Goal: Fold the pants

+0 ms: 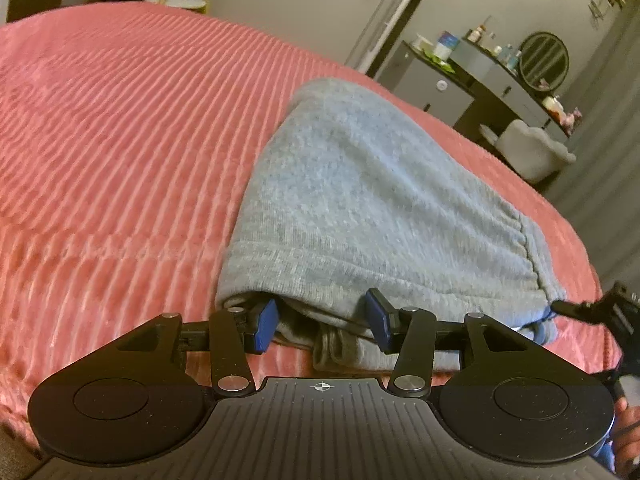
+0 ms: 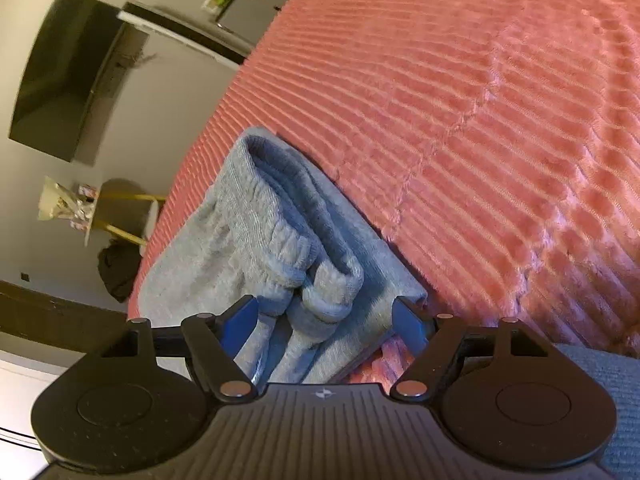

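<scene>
Down at the near edge, the left gripper (image 1: 324, 322) stands with its jaws parted around the folded hem, pads apparently not pressing; the right gripper (image 2: 330, 320) gapes wider, released, cloth lying loose between its fingers. Folded into a thick bundle, the grey pants (image 1: 380, 200) rest near the right edge of the pink ribbed bedspread (image 1: 120, 140). Beyond, far right, a dresser (image 1: 472, 76) holds bottles and a round mirror (image 1: 544, 62).

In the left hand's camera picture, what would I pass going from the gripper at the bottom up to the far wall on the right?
left gripper → grey pants → pink ribbed bedspread edge → dresser → round mirror
</scene>
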A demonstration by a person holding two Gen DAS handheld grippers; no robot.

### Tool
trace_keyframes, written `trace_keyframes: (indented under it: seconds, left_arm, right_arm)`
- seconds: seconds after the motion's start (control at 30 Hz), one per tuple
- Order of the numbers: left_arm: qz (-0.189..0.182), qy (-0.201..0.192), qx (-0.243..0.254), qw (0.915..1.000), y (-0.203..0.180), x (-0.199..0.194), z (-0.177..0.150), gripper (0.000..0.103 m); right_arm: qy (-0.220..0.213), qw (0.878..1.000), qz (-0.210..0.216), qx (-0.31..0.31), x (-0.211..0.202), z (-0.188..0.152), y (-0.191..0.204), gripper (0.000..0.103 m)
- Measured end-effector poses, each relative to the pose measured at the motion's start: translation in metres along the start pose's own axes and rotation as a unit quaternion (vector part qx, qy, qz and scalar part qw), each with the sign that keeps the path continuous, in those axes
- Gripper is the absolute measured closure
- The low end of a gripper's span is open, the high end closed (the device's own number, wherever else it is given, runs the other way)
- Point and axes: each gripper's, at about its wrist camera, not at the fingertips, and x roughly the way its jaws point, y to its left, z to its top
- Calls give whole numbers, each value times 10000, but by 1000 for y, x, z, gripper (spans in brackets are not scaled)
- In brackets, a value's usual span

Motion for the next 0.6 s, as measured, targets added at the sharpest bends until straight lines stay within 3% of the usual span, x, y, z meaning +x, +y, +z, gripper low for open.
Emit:
trace_keyframes:
  seconds: [0.07, 0.17, 0.27, 0.3, 0.33, 0.43, 0.6]
  left_arm:
    - [-4, 26, 5, 10000, 2, -2, 0, 50]
    - [1, 67, -39, 10000, 2, 0, 1, 49]
    - [11, 98, -55, 9999, 2, 3, 2, 48]
    - [10, 105, -51, 9999, 1, 4, 2, 48]
    - [10, 102, -46, 9999, 1, 3, 2, 48]
    - [21, 111, -77, 9999, 0, 4, 2, 45]
    - [-24, 37, -48, 10000, -1, 2, 2, 50]
  right_arm:
    - [173, 9998, -2, -64, 6, 1, 4, 18]
    - [490, 9987, -107, -120, 24, 4, 10, 17]
    - [559, 9980, 218, 205, 36, 5, -1, 17]
    - [515, 9975, 333, 353, 37, 6, -4, 22]
    - [435, 9970, 469, 440, 36, 6, -6, 33]
    - [330, 9964, 614, 482, 36, 6, -9, 45]
    - [150, 9982, 546, 193, 32, 3, 0, 54]
